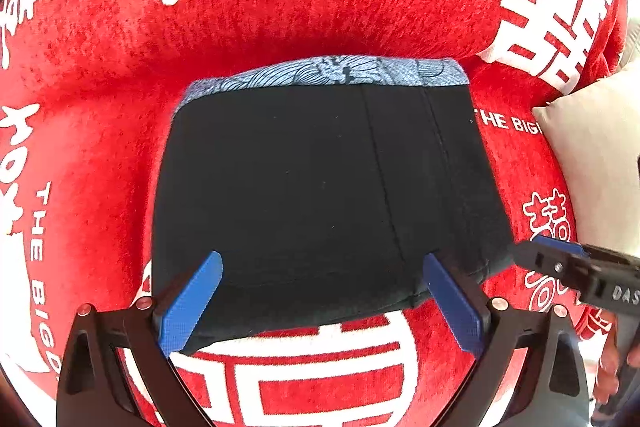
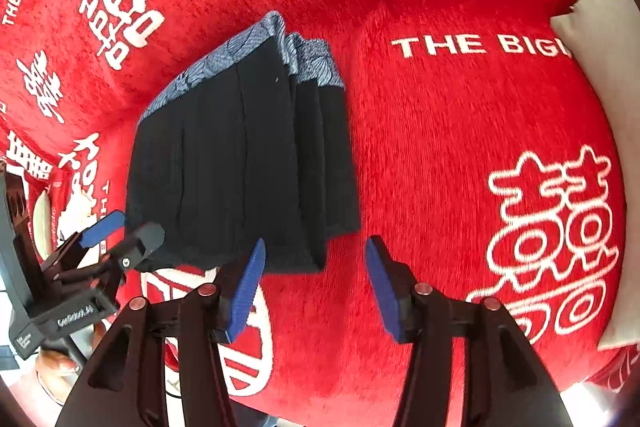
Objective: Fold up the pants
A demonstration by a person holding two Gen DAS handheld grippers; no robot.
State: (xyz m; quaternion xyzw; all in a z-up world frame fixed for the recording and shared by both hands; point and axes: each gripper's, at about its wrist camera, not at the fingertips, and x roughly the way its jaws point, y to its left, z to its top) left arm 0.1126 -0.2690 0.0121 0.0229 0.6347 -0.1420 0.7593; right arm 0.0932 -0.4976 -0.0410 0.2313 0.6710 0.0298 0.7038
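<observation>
Our left gripper (image 1: 322,301) hangs spread wide over the near hem of the pants (image 1: 320,187), pinching nothing; our right gripper (image 2: 316,287) is also parted and empty beside their near right corner. The pants lie folded on the red cover (image 1: 280,27), seemingly released to settle. The layers' inner edges are hidden; a cushion (image 1: 600,155) is cut off.

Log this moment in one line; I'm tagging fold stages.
pants: folded flat on red blanket | left gripper: open, holding nothing | right gripper: open, holding nothing
</observation>
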